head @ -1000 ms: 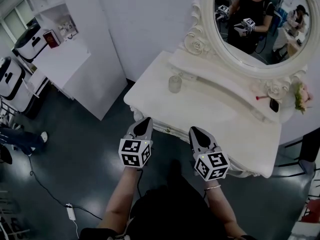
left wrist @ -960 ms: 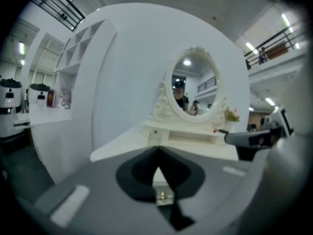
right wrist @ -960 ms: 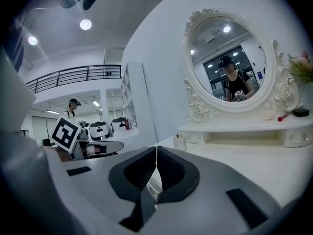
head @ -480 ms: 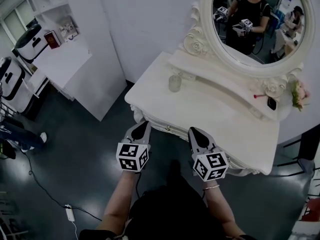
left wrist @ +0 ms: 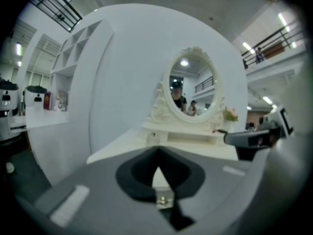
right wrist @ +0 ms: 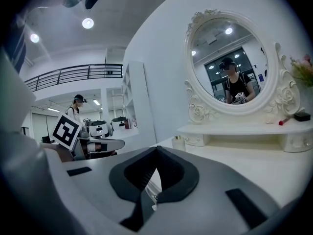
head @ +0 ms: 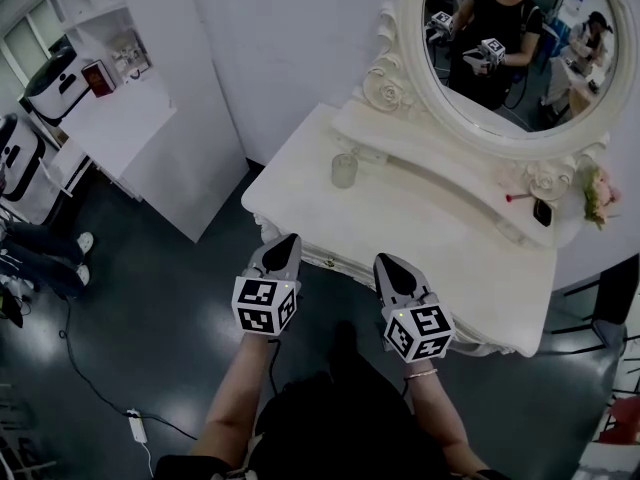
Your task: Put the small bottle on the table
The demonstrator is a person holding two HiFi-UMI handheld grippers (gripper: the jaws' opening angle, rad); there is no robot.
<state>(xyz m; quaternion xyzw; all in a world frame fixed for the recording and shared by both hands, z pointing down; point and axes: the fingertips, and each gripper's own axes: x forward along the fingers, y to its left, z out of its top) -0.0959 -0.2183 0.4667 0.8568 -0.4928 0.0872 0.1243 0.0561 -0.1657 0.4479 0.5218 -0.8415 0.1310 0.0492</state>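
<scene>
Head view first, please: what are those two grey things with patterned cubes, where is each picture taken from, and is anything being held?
There is no robot here: a person holds a gripping tool in each hand. The head view comes from a camera on the person's head, looking down. It shows the left gripper and the right gripper pointing at a white dressing table. The patterned cubes are parts of the grippers.

The other two pictures come from a camera riding on each gripper, looking along its jaws. Both pairs of jaws are together with nothing between them, so nothing is held.

On the table, a small bottle stands near the far left corner, below the oval mirror. On the shelf under the mirror lie a small red thing and a dark one; I can't tell what they are.
</scene>
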